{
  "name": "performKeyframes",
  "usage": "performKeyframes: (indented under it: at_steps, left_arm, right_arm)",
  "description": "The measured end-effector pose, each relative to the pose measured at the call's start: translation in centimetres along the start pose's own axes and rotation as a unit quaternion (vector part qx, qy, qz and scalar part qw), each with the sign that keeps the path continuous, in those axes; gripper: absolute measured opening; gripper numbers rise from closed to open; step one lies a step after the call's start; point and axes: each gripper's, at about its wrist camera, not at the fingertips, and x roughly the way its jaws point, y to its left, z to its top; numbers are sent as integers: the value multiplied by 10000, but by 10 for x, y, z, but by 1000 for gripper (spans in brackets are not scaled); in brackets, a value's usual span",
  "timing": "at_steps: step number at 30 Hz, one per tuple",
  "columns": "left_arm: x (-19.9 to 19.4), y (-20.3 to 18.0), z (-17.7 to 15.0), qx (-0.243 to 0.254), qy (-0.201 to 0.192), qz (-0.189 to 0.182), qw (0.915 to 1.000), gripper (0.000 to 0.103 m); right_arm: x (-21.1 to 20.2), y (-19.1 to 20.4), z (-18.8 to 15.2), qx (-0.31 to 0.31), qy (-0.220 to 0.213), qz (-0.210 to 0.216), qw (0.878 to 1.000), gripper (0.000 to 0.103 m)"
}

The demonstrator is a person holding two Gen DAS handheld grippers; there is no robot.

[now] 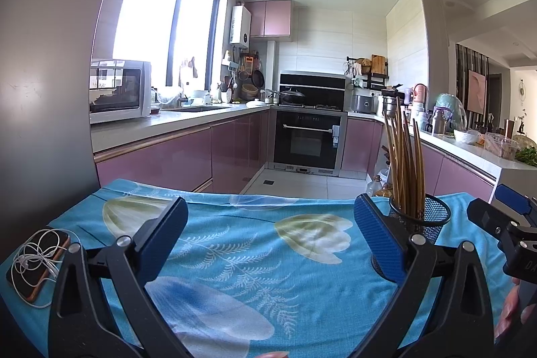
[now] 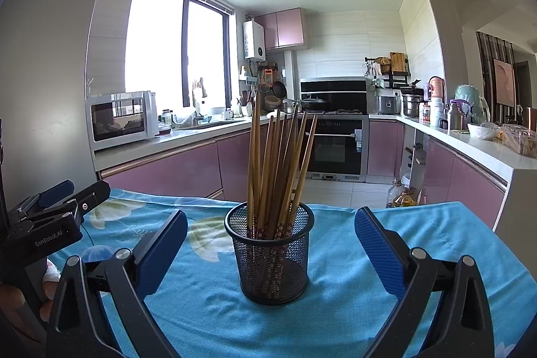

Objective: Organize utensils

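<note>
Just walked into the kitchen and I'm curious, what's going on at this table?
A person holds a two-finger gripper in each hand over a table with a blue floral cloth. The right gripper is open, its fingers on either side of a black mesh cup full of upright wooden chopsticks, not touching it. The left gripper is open too, over bare cloth. A phone with white earphones lies at the table's left edge. Nothing is gripped.

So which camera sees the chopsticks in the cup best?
The right wrist view: the chopsticks stand dead centre in the mesh cup, whole and unblocked. The left wrist view shows them off to the right, smaller, with a finger covering part of the cup.
</note>
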Motion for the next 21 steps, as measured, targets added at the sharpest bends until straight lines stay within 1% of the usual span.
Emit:
performKeyframes:
  at_steps: [21]
  left_arm:
    - [2,1,-2,-25,38,-6,10000,97]
  right_arm:
    - [1,1,-1,4,18,-16,10000,96]
